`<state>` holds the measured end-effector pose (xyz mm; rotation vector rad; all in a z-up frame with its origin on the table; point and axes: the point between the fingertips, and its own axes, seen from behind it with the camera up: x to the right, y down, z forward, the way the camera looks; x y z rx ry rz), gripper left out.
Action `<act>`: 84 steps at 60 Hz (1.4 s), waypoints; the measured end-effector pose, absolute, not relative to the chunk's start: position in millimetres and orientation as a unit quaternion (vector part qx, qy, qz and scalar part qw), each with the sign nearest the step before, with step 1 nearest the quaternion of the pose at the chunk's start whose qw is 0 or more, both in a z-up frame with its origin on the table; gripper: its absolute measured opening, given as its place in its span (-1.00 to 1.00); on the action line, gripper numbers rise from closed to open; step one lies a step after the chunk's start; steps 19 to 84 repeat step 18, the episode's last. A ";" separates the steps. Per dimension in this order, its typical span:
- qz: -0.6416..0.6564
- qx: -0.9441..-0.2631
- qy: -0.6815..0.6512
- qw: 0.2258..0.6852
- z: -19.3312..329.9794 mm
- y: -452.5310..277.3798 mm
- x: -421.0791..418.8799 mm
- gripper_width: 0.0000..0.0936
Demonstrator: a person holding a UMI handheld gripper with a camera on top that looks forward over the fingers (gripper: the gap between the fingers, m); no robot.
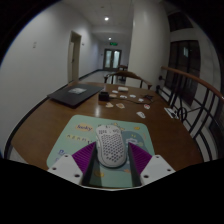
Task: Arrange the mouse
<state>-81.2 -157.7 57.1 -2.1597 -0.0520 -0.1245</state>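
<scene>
Two gripper fingers [73, 167] show at the bottom of the gripper view, each with a purple pad on its inner face; gripper [110, 163] midpoint falls on the mouse. Jaws stand spread, one finger at each side of the mouse [110, 145]. Mouse: white, perforated shell, long axis pointing away from the camera. It sits between the fingers; whether the pads touch its sides cannot be told, and it appears to rest on its own support.

Support: a pale green mouse mat [92, 128] with small printed figures near its far edge, lying flat on a round wooden table [45, 125]. Mouse lies on the near half of the mat.

Beyond the mat, on the far part of the table: a closed dark laptop [72, 96] off to the left, and several small white cards [122, 97] scattered about, well apart from the mouse. A dark chair back [185, 95] stands beside the table at the right.
</scene>
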 end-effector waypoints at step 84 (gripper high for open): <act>0.014 -0.882 -0.084 0.463 100.5 -231.7 -64.5 0.75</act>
